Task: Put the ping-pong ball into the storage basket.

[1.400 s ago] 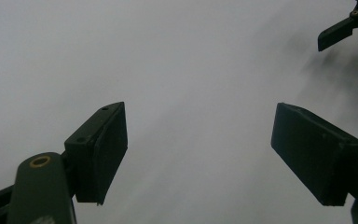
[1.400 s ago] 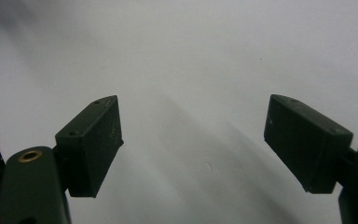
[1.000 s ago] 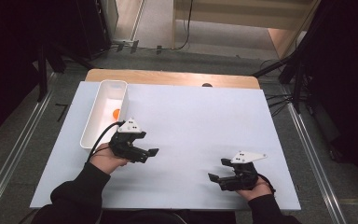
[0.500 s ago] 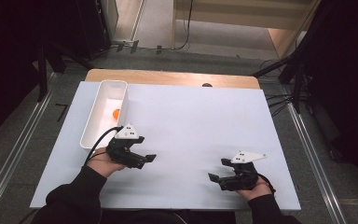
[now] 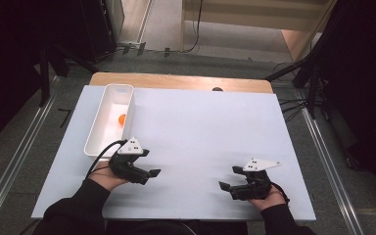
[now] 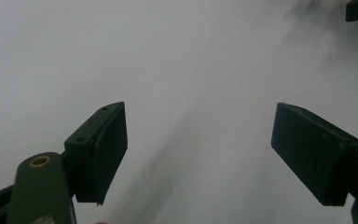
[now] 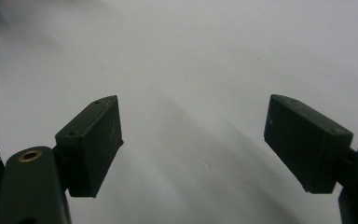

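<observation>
My left gripper point(image 5: 150, 163) is held low over the white table top point(image 5: 200, 127) near its front left, jaws pointing right. In the left gripper view its gripper point(image 6: 198, 112) stands open, with only bare white surface between the black pads point(image 6: 109, 144). My right gripper point(image 5: 228, 178) rests at the front right, pointing left toward the other one. In the right gripper view that gripper point(image 7: 193, 102) is open too, nothing between its pads point(image 7: 98, 140). An orange ball point(image 5: 122, 119) lies in a white tray point(image 5: 103, 139) just beyond the left gripper.
The long tray runs along the table's left side, toward the far edge. A wooden strip point(image 5: 176, 81) borders the far edge, with a small dark spot point(image 5: 217, 89) on it. Dark stands and cables surround the table on the floor.
The left hand has drifted a little toward the front edge of the table and lower, away from the tray. The right hand has stayed put. Both grippers kept the same opening.
</observation>
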